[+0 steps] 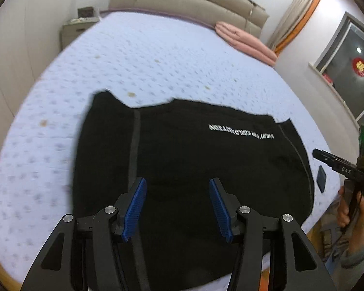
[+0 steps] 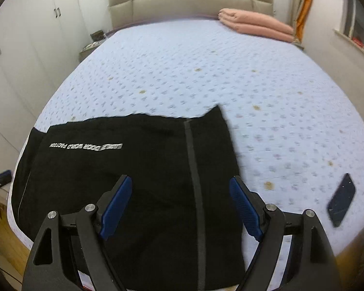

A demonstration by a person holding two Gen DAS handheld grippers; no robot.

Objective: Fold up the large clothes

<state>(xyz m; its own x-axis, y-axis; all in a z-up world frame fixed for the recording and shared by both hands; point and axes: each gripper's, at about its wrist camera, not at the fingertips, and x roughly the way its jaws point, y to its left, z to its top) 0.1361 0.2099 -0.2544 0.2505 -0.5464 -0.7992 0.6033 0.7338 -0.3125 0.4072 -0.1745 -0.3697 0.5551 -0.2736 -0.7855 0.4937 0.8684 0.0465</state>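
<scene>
Both hand-held grippers, left point(image 1: 177, 208) and right point(image 2: 181, 208), wide apart above black garment point(image 2: 133, 169) near bed point(image 2: 206, 72) edge.

White lettering runs upside down across the black garment point(image 2: 138, 169); in the right wrist view its last two words read "WORLD FACTION", and the words before them are too blurred to make out. At three o'clock in the left wrist view, the right gripper point(image 1: 344, 169) carries the label "DAS".
</scene>
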